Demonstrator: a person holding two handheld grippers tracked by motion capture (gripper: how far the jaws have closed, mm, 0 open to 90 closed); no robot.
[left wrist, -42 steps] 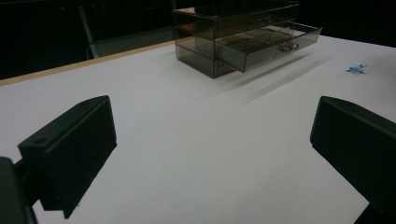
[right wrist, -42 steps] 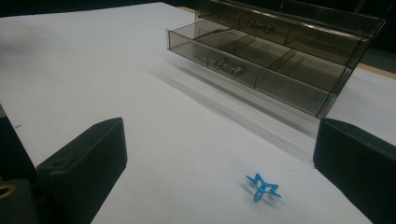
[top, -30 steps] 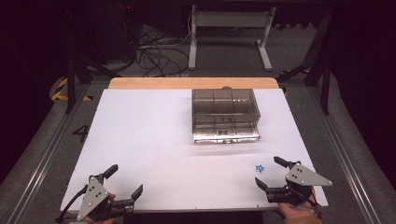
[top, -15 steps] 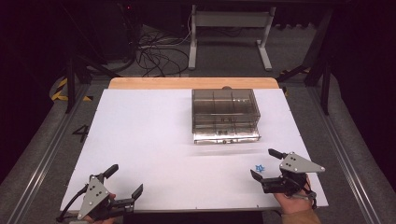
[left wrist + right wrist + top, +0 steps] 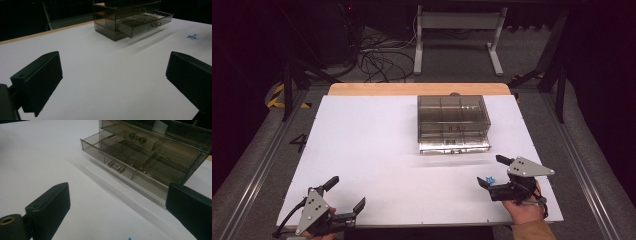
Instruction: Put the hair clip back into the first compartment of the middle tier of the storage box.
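The small blue star (image 5: 488,179) lies flat on the white table (image 5: 377,150) near the front right edge, and it looks to be the thing in hand, since the right gripper sits just beside it.

Starting at the left, the left gripper (image 5: 346,196) rests low at the front left corner of the table, well apart from everything else. Its jaws stand wide apart with nothing between them, and from its own view it looks across bare table toward the far drawer box (image 5: 130,18) and the star (image 5: 192,36). It seems parked there to stay out of the way while the other hand works.

In the middle, toward the back, stands the clear smoky drawer box (image 5: 454,122). Its bottom drawer (image 5: 120,162) is pulled out part way, with dividers making compartments inside, likely left open so that something can be dropped in. The compartments look empty, though the dark plastic makes that hard to be sure of.

At the right, the right gripper (image 5: 493,172) is held by the person's hand (image 5: 524,210), tilted down with its jaws spread and empty, one on either side of the star. That pose suits closing on the star next. A thin flat piece like this could slip under the jaws unless they come down right at the table.
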